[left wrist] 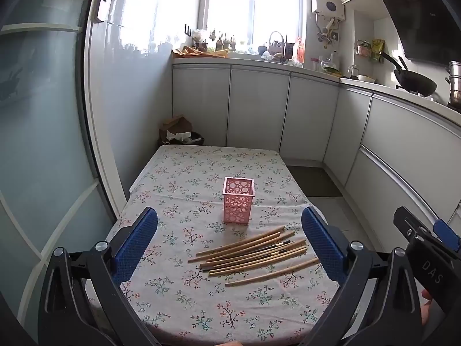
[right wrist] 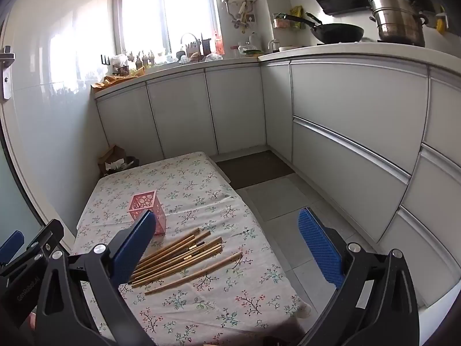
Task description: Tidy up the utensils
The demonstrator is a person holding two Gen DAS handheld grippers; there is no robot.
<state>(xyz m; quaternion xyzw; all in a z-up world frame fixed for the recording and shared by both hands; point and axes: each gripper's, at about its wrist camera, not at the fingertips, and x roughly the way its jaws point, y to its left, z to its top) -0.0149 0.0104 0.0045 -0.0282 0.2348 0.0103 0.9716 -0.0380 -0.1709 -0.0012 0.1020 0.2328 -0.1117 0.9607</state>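
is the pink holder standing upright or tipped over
Upright. The pink holder stands on its base on the floral tablecloth, open top facing up, with the chopsticks lying loose in front.

Pink holder [left wrist: 238,200], tan chopsticks [left wrist: 253,252], seemingly white floral tablecloth [left wrist: 184,178].

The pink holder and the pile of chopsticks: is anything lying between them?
Nothing: only bare flowered tablecloth separates the pink holder from the chopsticks, best seen in the left wrist view.

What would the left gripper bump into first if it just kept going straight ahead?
Probably the chopsticks: the left gripper, open and tilted down, aims about at the pile, with the pink holder just behind. Depth is hard to judge.
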